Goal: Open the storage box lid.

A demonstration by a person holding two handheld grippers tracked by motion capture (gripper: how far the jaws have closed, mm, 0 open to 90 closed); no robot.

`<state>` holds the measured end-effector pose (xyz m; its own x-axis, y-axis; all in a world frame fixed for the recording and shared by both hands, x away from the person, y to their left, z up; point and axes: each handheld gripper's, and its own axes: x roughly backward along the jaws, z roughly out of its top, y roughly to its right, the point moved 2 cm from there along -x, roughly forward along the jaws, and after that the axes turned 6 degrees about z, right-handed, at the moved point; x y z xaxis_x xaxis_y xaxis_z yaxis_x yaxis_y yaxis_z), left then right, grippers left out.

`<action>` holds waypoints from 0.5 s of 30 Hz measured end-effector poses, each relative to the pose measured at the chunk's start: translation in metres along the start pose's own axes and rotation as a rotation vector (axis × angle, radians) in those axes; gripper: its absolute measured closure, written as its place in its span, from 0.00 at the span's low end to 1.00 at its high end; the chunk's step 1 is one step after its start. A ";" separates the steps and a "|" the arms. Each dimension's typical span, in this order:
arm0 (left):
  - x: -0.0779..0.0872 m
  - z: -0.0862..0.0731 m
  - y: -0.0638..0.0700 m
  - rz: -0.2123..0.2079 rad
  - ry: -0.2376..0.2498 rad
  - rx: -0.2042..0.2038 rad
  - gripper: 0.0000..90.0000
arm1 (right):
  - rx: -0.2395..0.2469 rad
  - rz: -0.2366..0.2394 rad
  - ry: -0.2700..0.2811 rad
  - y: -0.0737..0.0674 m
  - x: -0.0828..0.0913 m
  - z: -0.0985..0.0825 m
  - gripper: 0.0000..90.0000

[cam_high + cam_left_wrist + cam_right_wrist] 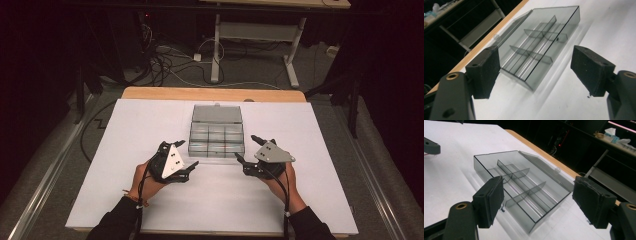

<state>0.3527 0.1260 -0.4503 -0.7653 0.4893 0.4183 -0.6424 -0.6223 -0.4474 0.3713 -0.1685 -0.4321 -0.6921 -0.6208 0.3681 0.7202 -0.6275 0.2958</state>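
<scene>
Looking like a lab/test rig: white-covered table (150, 115) sitting in dark rm, cables (170, 65) trailing across far floor, workbench (260, 30) standing behind.

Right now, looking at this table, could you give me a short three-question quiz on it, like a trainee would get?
1. True or false: the lid of the clear divided box is shut.
2. How do the jaws of the left gripper and the right gripper stand? A) both open and holding nothing B) both shut on the box C) one open, one shut
3. Fill in: the box rests on the white ____ covering the table.

Key
1. False: the lid lies folded back toward the table's far edge, and the compartments look empty.
2. A: each gripper view shows its two pads wide apart, short of the box.
3. Sheet.
</scene>
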 end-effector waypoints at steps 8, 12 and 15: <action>0.014 -0.021 0.000 -0.023 -0.035 -0.006 0.26 | 0.015 -0.014 0.010 -0.004 0.016 -0.006 0.29; 0.019 -0.029 -0.001 -0.033 -0.046 -0.002 0.26 | 0.030 -0.021 0.032 -0.007 0.024 -0.008 0.29; 0.024 -0.035 -0.002 -0.047 -0.045 0.013 0.26 | 0.033 -0.014 0.021 -0.008 0.028 -0.011 0.29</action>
<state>0.3343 0.1600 -0.4667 -0.7315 0.4901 0.4741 -0.6766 -0.6075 -0.4160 0.3456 -0.1863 -0.4335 -0.7028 -0.6218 0.3456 0.7113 -0.6208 0.3296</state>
